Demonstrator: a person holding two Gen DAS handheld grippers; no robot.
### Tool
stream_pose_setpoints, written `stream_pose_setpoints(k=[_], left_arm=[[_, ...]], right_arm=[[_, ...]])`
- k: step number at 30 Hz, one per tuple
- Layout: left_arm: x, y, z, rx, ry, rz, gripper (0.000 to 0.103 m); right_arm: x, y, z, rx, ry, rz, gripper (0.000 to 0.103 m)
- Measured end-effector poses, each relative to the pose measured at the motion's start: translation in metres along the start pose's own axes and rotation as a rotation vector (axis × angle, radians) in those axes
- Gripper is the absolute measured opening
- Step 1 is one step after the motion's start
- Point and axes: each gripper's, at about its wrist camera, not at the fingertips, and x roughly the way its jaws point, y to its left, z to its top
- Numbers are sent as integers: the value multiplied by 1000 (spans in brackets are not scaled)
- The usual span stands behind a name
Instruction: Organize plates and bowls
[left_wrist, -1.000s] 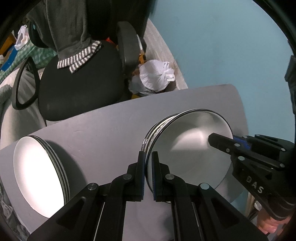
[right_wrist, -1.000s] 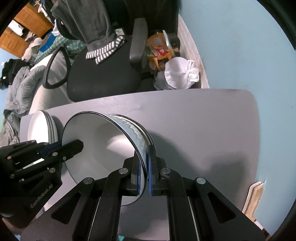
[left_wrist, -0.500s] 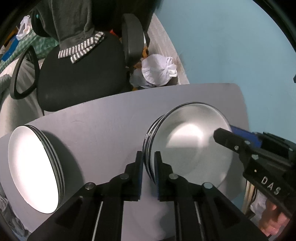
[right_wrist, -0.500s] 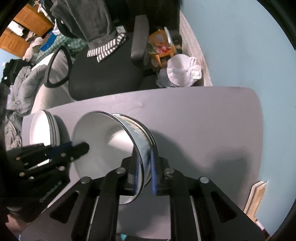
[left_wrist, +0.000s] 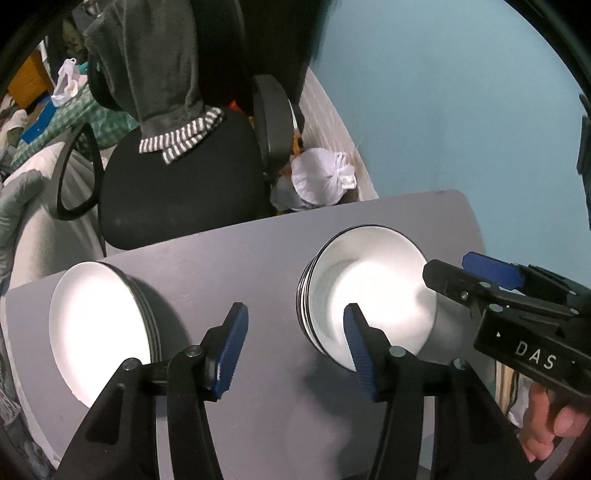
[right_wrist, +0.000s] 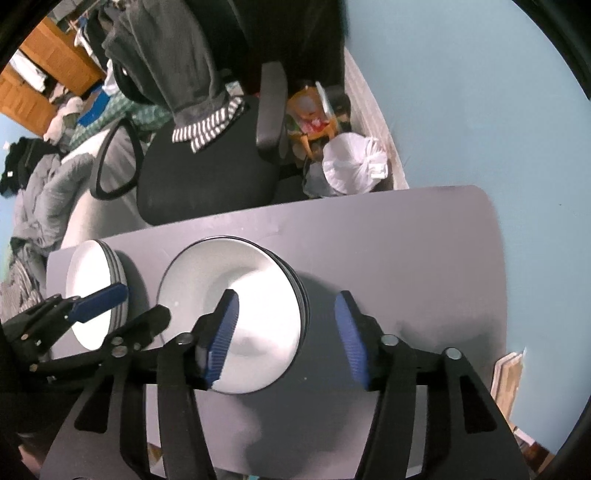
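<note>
Bowls (left_wrist: 369, 295), white with dark rims, sit nested in a stack on the grey bench (left_wrist: 240, 258), toward its right end in the left wrist view. Plate stack (left_wrist: 99, 325) lies left of the bowls, well apart from them. Left tongs (left_wrist: 295, 343) have just been opening; they stand spread, right pad in front of the bowls' near-left rim, nothing pinched between the pads. Right tongs (left_wrist: 476, 273) enter from the right, just beside the bowls' right rim; a hand (left_wrist: 550, 417) shows below them. Black office chair (left_wrist: 177, 184) with a grey garment (left_wrist: 162, 70) draped over its back stands beyond the bench, past the bowls.

Right wrist view: bowls (right_wrist: 240, 306) left of centre on the bench (right_wrist: 406, 258), plate stack (right_wrist: 92, 284) to their left. Right tongs (right_wrist: 286, 332) also just opening, now spread; the bowls' right rim lies between the pads, no contact seen. Left tongs (right_wrist: 142, 302) reach in from the left, between plates and bowls.
</note>
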Motion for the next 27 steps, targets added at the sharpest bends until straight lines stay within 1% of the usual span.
stream_pose_setpoints(k=[3, 4, 5, 7, 10, 11, 13, 15, 16, 19, 21, 24, 27], left_arm=[[-17, 3, -5, -6, -34, -13, 57], [-21, 4, -6, -5, -43, -12, 62], [-26, 4, -7, -4, -55, -12, 69], [-37, 5, -11, -3, -90, -13, 70], [-53, 6, -16, -2, -113, -19, 70], [-57, 6, -18, -5, -119, -26, 73], [-68, 9, -24, -15, -133, -44, 81], [-75, 10, -29, -24, -153, -60, 81], [-80, 11, -32, -30, -159, -74, 81], [-92, 16, -45, -46, -165, -138, 81], [-98, 18, -52, -51, -175, -142, 81], [-109, 24, -64, -59, -192, -135, 81], [-119, 31, -73, -74, -219, -125, 81]], right_arm=[[-11, 1, -3, 4, -27, -1, 57], [-14, 2, -5, 5, -35, -2, 58], [-18, 2, -6, 7, -44, -5, 59], [-25, 4, -9, 12, -60, -3, 60], [-35, 6, -14, 18, -82, -4, 60], [-39, 7, -16, 22, -93, -7, 60], [-46, 10, -20, 26, -112, -8, 60], [-54, 14, -26, 29, -132, 7, 60], [-58, 14, -30, 39, -144, 29, 60], [-66, 16, -39, 82, -163, 88, 61], [-70, 18, -45, 106, -163, 116, 61], [-77, 26, -56, 96, -181, 107, 61], [-88, 34, -68, 47, -258, 62, 61]])
